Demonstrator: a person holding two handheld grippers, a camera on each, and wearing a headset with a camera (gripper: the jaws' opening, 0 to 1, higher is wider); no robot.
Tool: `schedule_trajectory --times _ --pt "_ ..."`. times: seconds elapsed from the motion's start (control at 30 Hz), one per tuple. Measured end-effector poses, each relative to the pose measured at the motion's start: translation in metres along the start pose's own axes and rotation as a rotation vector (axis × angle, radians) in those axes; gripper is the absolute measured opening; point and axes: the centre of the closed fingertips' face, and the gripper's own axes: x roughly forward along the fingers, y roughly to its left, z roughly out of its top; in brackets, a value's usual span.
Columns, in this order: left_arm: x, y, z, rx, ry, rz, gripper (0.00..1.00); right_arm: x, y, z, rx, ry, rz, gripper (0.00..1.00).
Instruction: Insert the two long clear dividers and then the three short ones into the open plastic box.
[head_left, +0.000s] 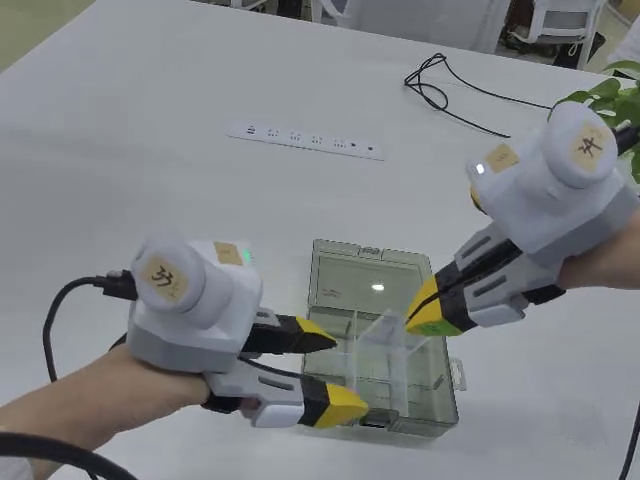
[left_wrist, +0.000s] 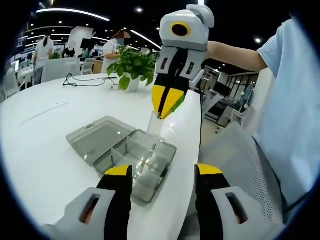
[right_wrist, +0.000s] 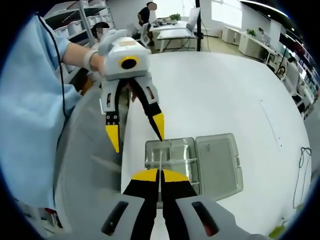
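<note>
The open plastic box (head_left: 436, 412) lies on the white table with its lid (head_left: 370, 275) folded back flat, and clear walls split its base into compartments. My right gripper (head_left: 428, 320) is shut on a clear divider (head_left: 385, 335), which slants down into the base. From the left gripper view, that right gripper (left_wrist: 164, 111) hangs above the box (left_wrist: 97, 140) with the divider (left_wrist: 155, 126) below its tips. My left gripper (head_left: 335, 368) stands open at the box's near left side, holding nothing. The right gripper view shows my shut jaws (right_wrist: 160, 176), the divider (right_wrist: 160, 161) edge-on, and the left gripper (right_wrist: 136, 131) open beyond the box (right_wrist: 215, 162).
A white power strip (head_left: 305, 140) lies further back on the table. A black cable (head_left: 450, 95) loops at the back right, near a green plant (head_left: 610, 95). The table edge runs just beside the box (left_wrist: 192, 150). Chairs and people stand in the room behind.
</note>
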Motion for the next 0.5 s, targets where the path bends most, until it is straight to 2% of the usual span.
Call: schedule_trajectory --times 0.13,0.23,0.4,0.5 --pt "-0.003 0.005 -0.006 -0.020 0.005 0.039 0.61 0.008 -0.005 -0.008 0.005 0.018 -0.009 0.02" --pt "-0.005 0.010 -0.010 -0.023 0.011 0.076 0.78 0.013 -0.009 -0.015 0.007 0.036 -0.012 0.02" --pt "-0.011 0.025 -0.015 -0.050 0.020 0.157 0.99 0.018 -0.018 -0.025 -0.015 0.067 -0.036 0.02" --pt "-0.015 0.028 -0.016 -0.055 0.020 0.166 1.00 0.018 -0.018 -0.025 0.000 0.066 -0.031 0.02"
